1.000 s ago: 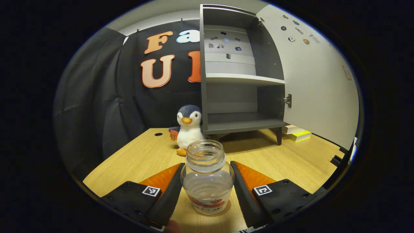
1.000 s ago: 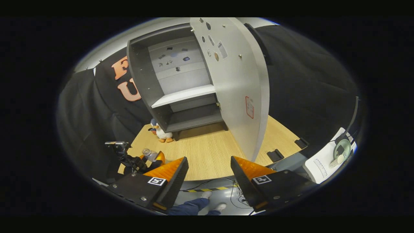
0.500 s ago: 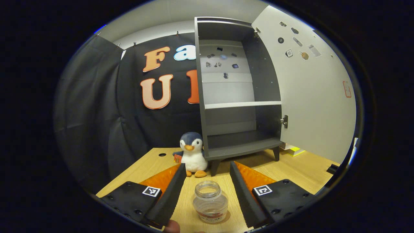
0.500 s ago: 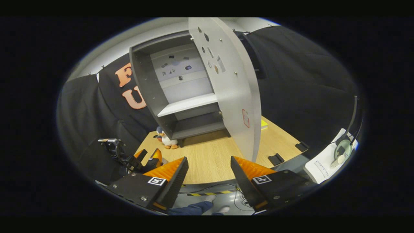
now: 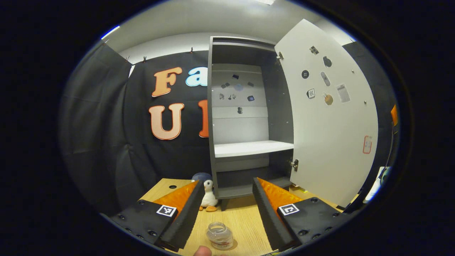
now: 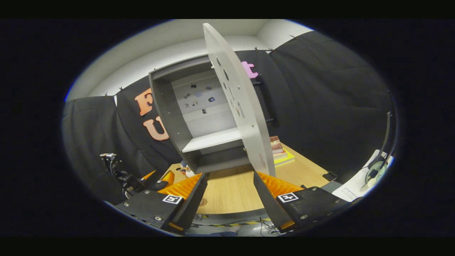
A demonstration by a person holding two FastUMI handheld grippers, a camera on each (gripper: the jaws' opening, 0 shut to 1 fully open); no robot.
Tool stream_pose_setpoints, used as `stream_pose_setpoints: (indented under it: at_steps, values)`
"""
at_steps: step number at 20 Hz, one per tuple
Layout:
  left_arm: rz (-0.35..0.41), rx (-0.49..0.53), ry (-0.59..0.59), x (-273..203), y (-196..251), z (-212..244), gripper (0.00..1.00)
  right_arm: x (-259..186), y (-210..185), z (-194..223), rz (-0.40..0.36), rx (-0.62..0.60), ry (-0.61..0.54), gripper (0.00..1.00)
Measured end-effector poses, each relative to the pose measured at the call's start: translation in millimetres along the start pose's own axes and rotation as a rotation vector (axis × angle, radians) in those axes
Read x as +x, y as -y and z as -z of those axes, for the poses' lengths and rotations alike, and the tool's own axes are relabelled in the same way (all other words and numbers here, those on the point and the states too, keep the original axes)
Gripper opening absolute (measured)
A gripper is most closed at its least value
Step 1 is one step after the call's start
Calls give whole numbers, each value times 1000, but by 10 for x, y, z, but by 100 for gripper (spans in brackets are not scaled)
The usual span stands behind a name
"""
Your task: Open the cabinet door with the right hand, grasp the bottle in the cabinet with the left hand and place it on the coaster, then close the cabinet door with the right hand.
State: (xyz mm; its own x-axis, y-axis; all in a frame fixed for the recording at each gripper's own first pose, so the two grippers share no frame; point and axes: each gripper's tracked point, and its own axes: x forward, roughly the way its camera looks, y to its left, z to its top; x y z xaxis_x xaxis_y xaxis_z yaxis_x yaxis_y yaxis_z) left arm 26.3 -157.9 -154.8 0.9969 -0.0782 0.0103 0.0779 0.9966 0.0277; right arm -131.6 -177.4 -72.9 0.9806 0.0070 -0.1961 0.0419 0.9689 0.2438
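Bottle (image 5: 220, 235) upright on table (image 5: 245, 220), left gripper (image 5: 227, 213) fingers apart above.

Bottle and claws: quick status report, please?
Both claws open, holding nothing. Bottle upright on the table, left claw clear of it. Cabinet door wide open, right claw facing its edge.

Both views toward the open cabinet (image 5: 245, 117)

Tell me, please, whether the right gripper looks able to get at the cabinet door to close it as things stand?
Probably yes. The right gripper is open and holds nothing, and the cabinet door stands wide open, its free edge just ahead of the fingers. Nothing lies between them. The bottle stands on the table, away from the door.
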Motion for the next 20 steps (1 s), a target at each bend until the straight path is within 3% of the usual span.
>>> stream_pose_setpoints:
  at_steps: [10, 20]
  values:
    - [-14, 7, 6, -341, -48, -633, 89, -40, 536, -772, -3, -47, 137, 82]
    - [-44, 53, -61, -416, -237, -616, 89, 568, 1057, -1004, 27, -78, 149, 82]
